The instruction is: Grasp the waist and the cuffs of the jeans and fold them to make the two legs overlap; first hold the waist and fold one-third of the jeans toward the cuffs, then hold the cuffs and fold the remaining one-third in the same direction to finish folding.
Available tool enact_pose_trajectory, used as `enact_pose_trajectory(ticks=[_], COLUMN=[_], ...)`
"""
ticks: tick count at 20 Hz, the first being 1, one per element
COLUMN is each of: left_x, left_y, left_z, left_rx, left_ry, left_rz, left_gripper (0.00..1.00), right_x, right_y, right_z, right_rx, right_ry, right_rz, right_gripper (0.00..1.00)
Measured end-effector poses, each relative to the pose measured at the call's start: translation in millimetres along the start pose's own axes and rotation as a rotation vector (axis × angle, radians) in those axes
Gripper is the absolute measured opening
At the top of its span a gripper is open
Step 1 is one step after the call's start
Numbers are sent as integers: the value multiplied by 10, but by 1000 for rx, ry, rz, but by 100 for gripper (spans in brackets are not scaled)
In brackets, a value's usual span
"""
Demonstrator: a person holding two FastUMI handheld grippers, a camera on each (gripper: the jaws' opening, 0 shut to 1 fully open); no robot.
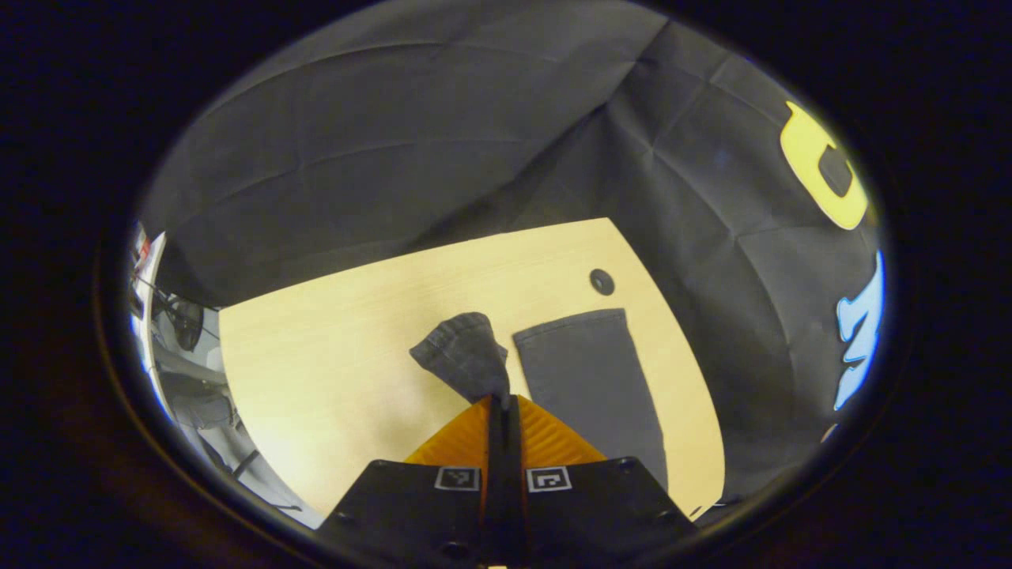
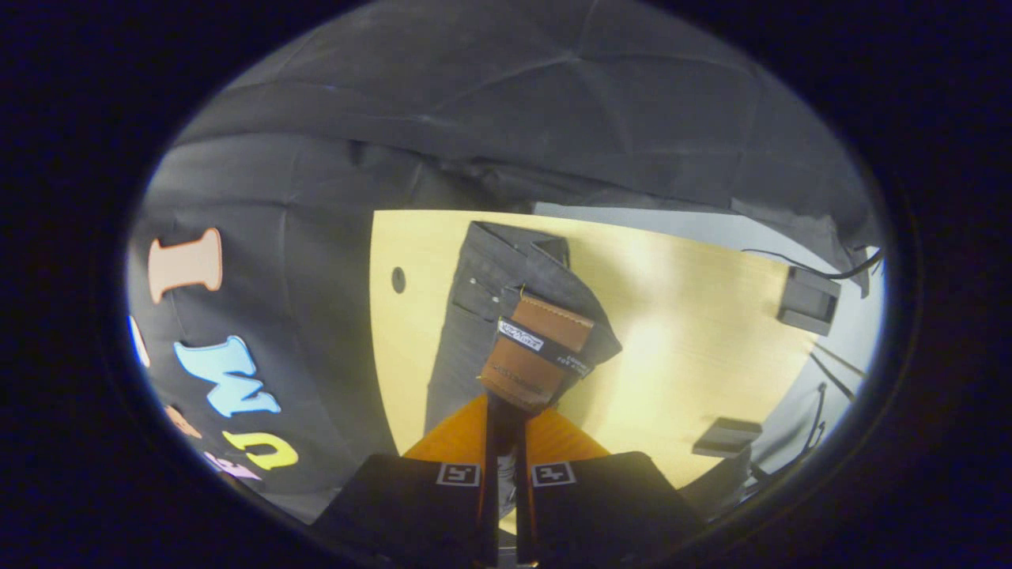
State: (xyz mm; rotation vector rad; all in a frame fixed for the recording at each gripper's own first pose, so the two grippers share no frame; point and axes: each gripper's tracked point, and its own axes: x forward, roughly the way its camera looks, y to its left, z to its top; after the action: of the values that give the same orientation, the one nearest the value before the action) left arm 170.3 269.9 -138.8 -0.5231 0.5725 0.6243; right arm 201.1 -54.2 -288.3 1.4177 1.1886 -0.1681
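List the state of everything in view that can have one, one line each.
Dark denim jeans: partly lifted, the rest flat on the table.
Raised cuff: pinched, hanging bunched.
Other leg: lying flat.
Brown leather waist patch: lifted with the waistband.
Left gripper: shut on cuff.
Right gripper: shut on waistband.

The left gripper (image 1: 501, 405) was closed, both fingers pinching a cuff of the jeans (image 1: 466, 356) and holding it raised off the table (image 1: 316, 348). The right gripper (image 2: 506, 411) was likewise closed, its fingers clamped on the waist, lifted above the table.
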Motion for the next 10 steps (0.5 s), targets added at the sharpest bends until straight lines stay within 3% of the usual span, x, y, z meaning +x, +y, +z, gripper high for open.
enact_pose_trajectory(ticks=[3, 6, 10], left_x=[241, 659, 1154], left_y=[-532, -1028, -1255], left_z=[-15, -69, -192], left_rx=[78, 143, 264], left_ry=[14, 31, 69], left_rz=[-11, -8, 42], left_gripper=[7, 7, 7], right_x=[279, 680, 1154], right_y=[311, 396, 482], right_z=[232, 497, 669], right_rx=[52, 96, 115], right_ry=[-23, -57, -67], right_rz=[23, -24, -70], right_gripper=[8, 8, 8])
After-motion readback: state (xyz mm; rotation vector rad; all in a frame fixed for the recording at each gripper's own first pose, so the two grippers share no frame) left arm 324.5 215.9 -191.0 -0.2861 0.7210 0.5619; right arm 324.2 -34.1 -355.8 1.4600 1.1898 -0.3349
